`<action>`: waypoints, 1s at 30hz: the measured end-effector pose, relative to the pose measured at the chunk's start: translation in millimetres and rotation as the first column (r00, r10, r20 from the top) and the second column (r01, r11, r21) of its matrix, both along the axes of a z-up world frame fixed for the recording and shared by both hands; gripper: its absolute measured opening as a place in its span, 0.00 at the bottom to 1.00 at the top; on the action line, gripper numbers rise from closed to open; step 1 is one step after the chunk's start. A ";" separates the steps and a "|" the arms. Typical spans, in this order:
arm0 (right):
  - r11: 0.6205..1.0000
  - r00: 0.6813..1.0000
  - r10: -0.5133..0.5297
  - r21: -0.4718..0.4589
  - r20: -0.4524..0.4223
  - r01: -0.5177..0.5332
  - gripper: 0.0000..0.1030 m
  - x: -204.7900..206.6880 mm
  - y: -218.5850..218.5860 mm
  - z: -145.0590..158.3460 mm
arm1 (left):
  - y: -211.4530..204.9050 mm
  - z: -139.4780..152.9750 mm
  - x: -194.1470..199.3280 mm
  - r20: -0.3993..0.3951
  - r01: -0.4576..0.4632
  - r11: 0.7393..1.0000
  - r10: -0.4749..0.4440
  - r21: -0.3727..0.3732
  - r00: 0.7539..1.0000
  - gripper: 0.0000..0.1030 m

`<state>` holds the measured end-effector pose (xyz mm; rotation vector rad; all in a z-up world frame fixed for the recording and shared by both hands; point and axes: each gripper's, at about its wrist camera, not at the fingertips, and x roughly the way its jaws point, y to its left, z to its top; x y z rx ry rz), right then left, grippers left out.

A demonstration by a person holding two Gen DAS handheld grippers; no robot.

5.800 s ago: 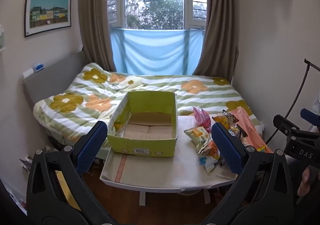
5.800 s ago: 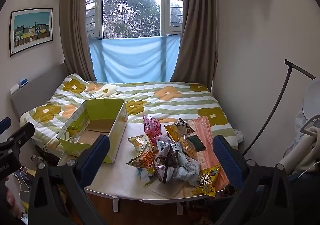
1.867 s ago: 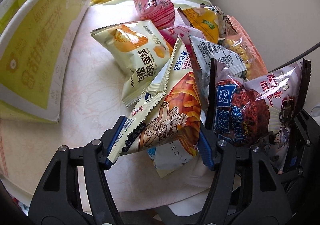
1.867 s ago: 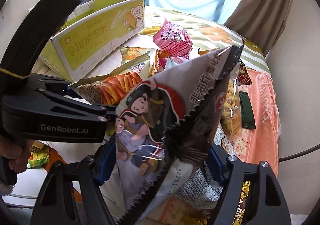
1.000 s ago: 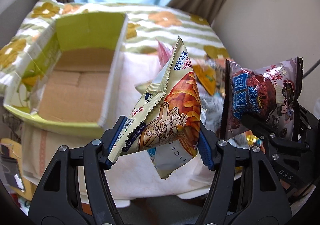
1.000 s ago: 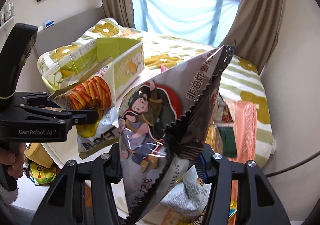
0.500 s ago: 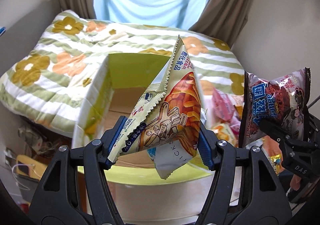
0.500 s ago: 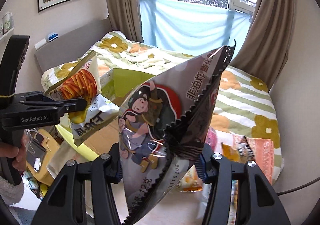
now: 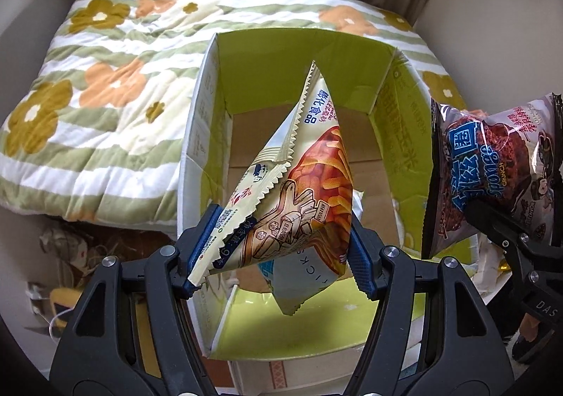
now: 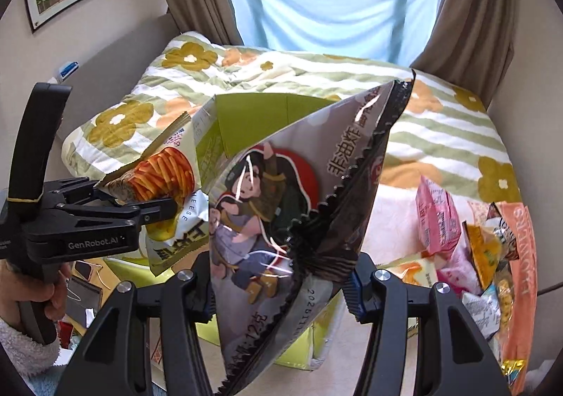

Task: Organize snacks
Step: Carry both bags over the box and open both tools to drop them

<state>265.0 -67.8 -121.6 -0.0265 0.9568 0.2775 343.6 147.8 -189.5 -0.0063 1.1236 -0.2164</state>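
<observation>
The green box (image 9: pixel 404 135) gapes open-topped below (its tall walls hem all sides), floor mostly bare.

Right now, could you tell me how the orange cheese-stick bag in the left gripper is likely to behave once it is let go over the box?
The cheese-stick bag looks puffy and probably light, so it should drop gently. Its glossy film may slip as the left gripper opens. The green box has thin walls, which may flex if bumped.

L gripper (image 9: pixel 281 251) opening, chip bag (image 9: pixel 302 206) over box (image 9: pixel 383 121)
</observation>
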 end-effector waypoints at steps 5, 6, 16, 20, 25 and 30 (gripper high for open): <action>0.999 1.000 -0.009 -0.045 -0.014 0.008 0.49 2.7 -0.3 -8.5 | -7.3 0.2 -4.2 0.040 0.012 0.999 -0.014 0.041 0.999 1.00; 0.999 1.000 -0.008 -0.048 -0.014 0.007 0.49 2.7 -1.9 -9.5 | -7.1 1.6 -7.1 0.048 0.009 0.999 -0.012 0.052 0.999 1.00; 0.992 0.998 0.067 -0.107 0.000 -0.067 0.50 1.8 6.9 -17.5 | 19.1 14.3 -32.0 0.095 -0.105 0.989 0.095 0.101 0.991 1.00; 0.989 0.996 0.084 -0.125 -0.011 -0.085 0.50 2.8 13.6 -21.7 | 23.7 17.5 -38.4 0.108 -0.117 0.990 0.108 0.077 0.988 1.00; 0.990 0.996 0.080 -0.117 -0.030 -0.084 0.54 5.9 17.0 -28.5 | 27.8 22.0 -47.5 0.115 -0.125 0.990 0.116 0.065 0.986 1.00; 0.997 0.997 0.070 -0.015 0.011 -0.070 1.00 -2.2 12.7 -25.3 | 39.3 25.7 -54.6 0.120 -0.154 0.988 0.150 0.025 0.981 1.00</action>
